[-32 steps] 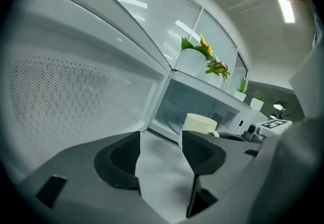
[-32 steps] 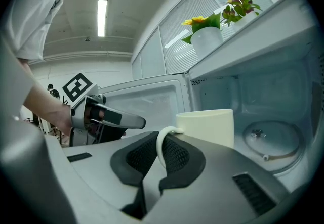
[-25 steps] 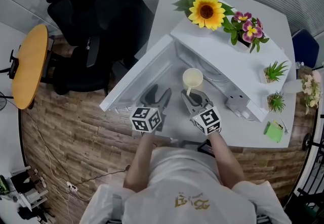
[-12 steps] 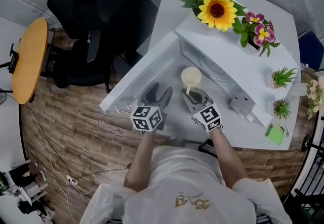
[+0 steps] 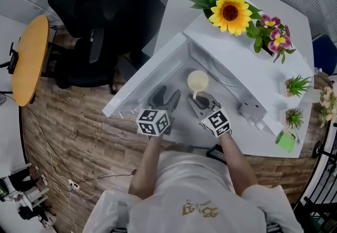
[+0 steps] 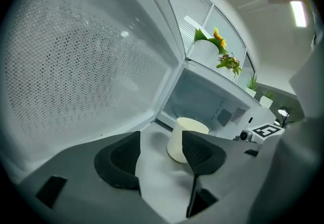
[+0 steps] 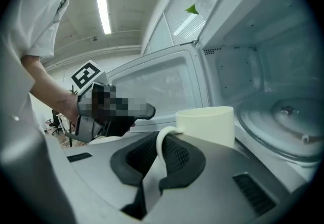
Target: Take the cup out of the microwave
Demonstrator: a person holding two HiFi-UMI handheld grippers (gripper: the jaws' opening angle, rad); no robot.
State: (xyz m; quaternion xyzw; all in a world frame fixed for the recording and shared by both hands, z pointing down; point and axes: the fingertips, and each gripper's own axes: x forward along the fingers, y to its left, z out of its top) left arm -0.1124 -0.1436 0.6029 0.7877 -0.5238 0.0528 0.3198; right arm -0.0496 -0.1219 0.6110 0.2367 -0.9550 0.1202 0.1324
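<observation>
Cup [image 5: 199, 80] stands just outside the mouth of the microwave [image 5: 237, 53], on or barely above the table [image 5: 176, 11], beside the open door [image 5: 145, 87]. My right gripper [image 7: 161, 156] is clamped on its thin handle [image 7: 159, 143] alone, so I judge the cup could swing or tip about that pinch, or knock the door. My left gripper [image 6: 159, 153] hangs open and empty, short of the cup, giving no support.

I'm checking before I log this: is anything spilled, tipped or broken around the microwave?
Nothing stands out. The cup is upright, its handle pinched by the right gripper. The microwave door is open, and the flowers on top have not toppled.
</observation>
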